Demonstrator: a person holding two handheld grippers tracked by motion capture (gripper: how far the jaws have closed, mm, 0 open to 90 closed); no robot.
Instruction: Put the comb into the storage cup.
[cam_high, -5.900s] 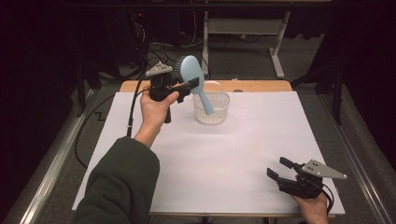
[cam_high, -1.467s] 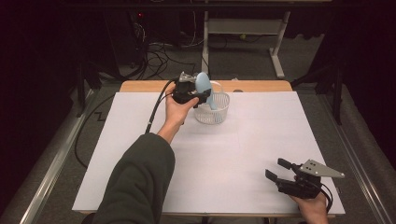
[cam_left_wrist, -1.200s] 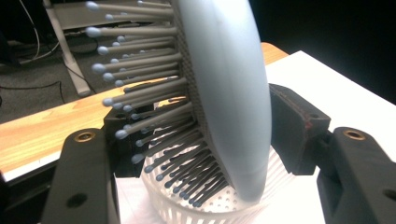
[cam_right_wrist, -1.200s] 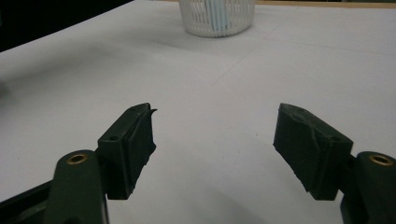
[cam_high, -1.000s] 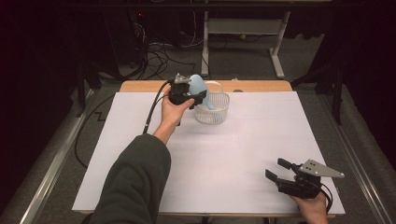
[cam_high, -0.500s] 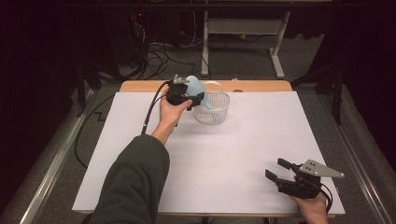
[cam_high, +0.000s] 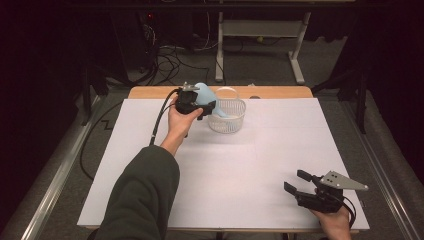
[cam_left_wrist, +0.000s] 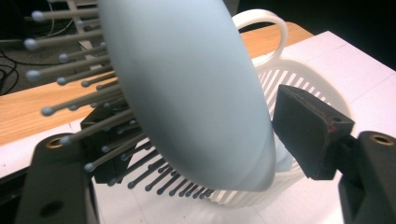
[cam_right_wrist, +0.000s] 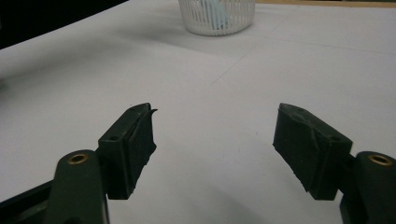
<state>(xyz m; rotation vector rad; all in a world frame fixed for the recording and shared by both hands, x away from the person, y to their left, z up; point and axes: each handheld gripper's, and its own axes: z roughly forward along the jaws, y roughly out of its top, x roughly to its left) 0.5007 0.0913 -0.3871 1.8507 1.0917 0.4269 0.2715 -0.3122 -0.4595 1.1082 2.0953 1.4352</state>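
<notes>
A light blue hairbrush (cam_high: 202, 92) stands with its handle down inside a white slatted basket (cam_high: 228, 118) at the table's far middle. My left gripper (cam_high: 204, 106) is open around the brush head (cam_left_wrist: 187, 88). The bristles brush against one pad (cam_left_wrist: 109, 140), and the other pad (cam_left_wrist: 313, 133) stands just clear of the smooth back. The basket's wall (cam_left_wrist: 275, 84) is right behind the jaws. My right gripper (cam_high: 295, 181) rests open at the near right of the table with nothing between its fingers (cam_right_wrist: 215, 135). It faces the far-off basket (cam_right_wrist: 217, 18).
A white sheet (cam_high: 230, 175) covers most of the wooden table (cam_high: 280, 92). Cables lie on the floor behind, with a white table frame (cam_high: 260, 30). The left gripper's cable (cam_high: 157, 125) trails to the left.
The left hand lowered the brush from above the basket until its handle went inside, then shifted slightly left. The left jaws now stand apart around the head. The right gripper has stayed still.
</notes>
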